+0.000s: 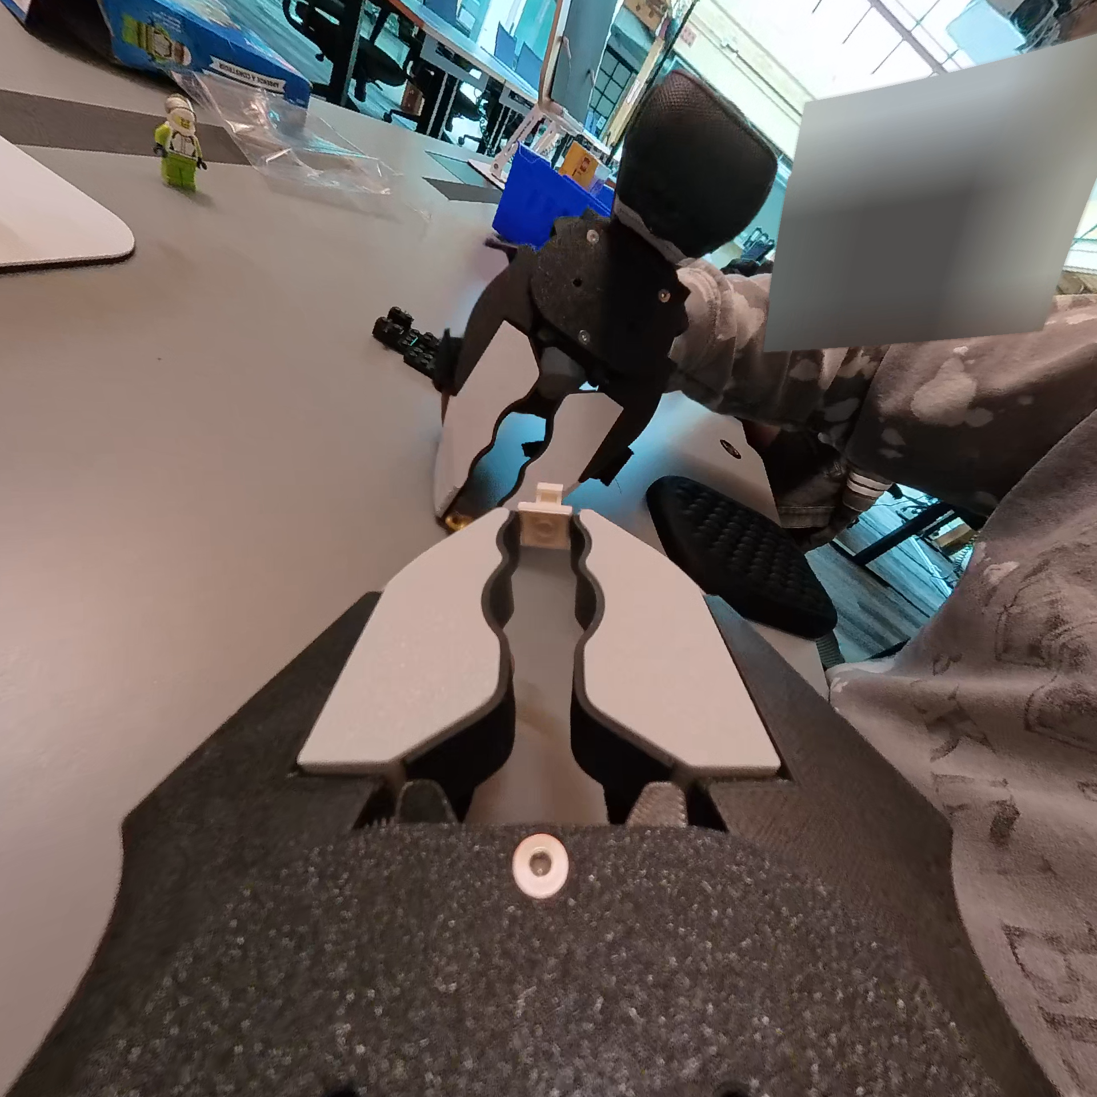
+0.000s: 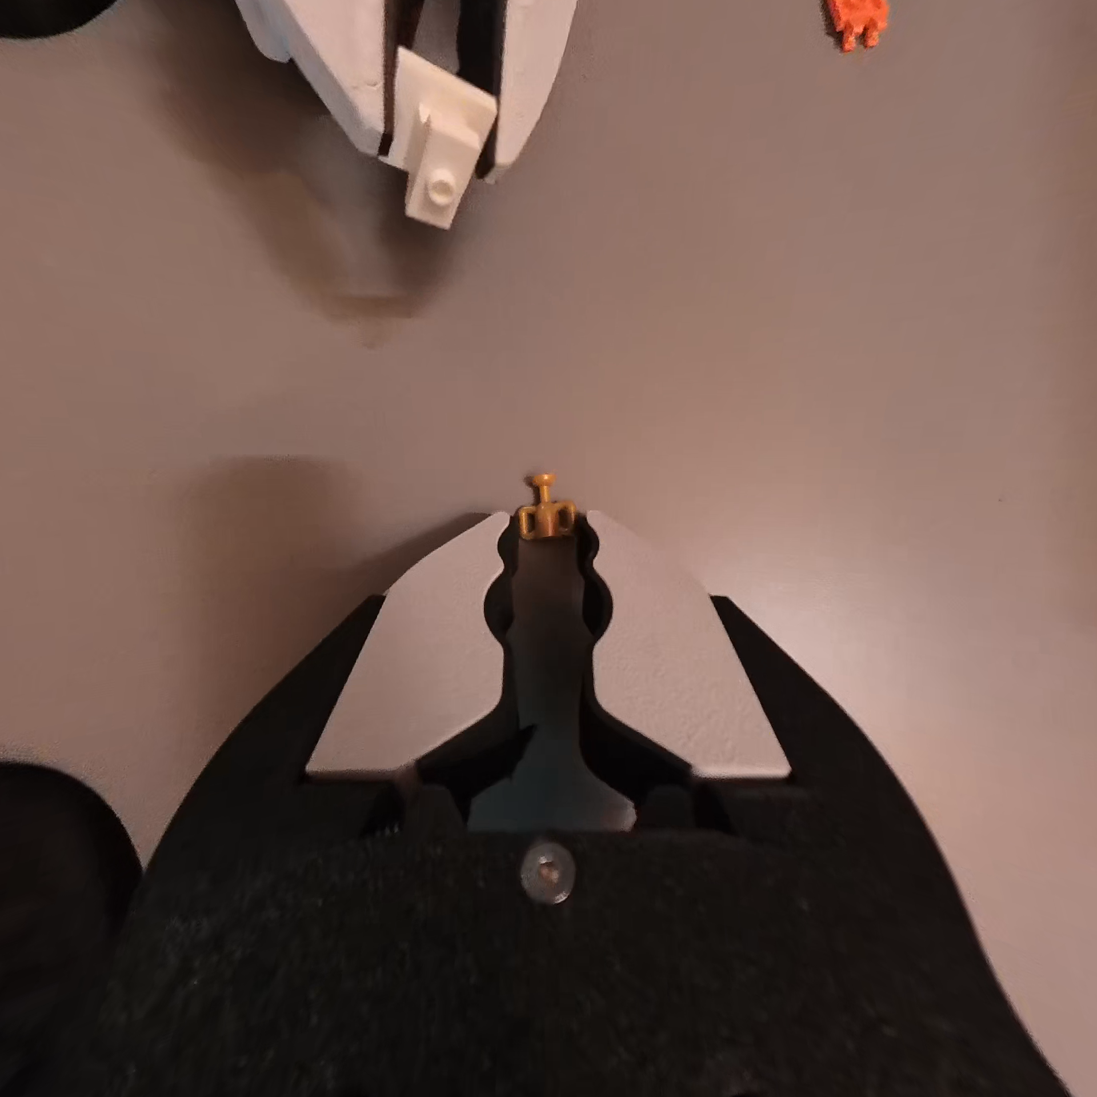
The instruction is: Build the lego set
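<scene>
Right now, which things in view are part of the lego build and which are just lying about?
In the job:
- white piece, held by the left gripper
- gold piece, held by the right gripper
- black piece
- orange piece
- minifigure

Lying about:
- clear bag
- blue box
- blue bin

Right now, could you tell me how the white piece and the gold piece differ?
The white piece is a flat plate with a stud, in the left gripper; the gold piece is a small trophy-like cup with handles, in the right gripper. White looks larger than gold. Both are pinched at the fingertips above the table.
</scene>
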Tool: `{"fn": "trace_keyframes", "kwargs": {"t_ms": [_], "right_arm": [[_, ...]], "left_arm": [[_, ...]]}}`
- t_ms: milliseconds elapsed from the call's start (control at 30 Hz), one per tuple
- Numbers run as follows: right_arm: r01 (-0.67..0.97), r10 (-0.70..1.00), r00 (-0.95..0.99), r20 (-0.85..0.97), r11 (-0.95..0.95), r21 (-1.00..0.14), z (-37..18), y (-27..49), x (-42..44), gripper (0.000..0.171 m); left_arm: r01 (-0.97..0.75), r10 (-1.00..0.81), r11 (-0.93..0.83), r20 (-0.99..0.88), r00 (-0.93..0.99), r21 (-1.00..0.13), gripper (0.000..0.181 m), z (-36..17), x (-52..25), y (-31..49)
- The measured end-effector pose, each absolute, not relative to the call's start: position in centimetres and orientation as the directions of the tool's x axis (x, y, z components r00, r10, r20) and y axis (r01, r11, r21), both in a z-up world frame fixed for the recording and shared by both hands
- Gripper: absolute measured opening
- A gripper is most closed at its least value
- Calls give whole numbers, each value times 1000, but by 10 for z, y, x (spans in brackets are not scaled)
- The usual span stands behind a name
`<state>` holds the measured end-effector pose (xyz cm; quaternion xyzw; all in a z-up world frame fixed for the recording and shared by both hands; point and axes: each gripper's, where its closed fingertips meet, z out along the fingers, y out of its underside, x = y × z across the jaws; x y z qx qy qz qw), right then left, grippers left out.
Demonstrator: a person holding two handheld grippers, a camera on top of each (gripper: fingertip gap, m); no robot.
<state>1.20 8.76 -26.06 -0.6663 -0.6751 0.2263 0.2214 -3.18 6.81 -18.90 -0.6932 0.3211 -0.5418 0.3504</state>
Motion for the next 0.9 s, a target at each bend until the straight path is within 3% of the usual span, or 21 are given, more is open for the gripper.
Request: {"fn": "trace_keyframes", "kwargs": {"t_ms": [567,800,900], "right_arm": [[795,937,-62,343,255,-551,-252,81,5,12],[763,702,-278,655,576,-293,-248,56,3,12],[771,722,-247,646,551,-320,-251,50,2,12]], "left_arm": [[-77,-835,-537,517,190,-840,16,-187,-31,65],[-83,-834,-539,518,190,-838,16,-188,-31,65],[-100,-838,-536,513,187,-838,16,-190,-29,63]]}}
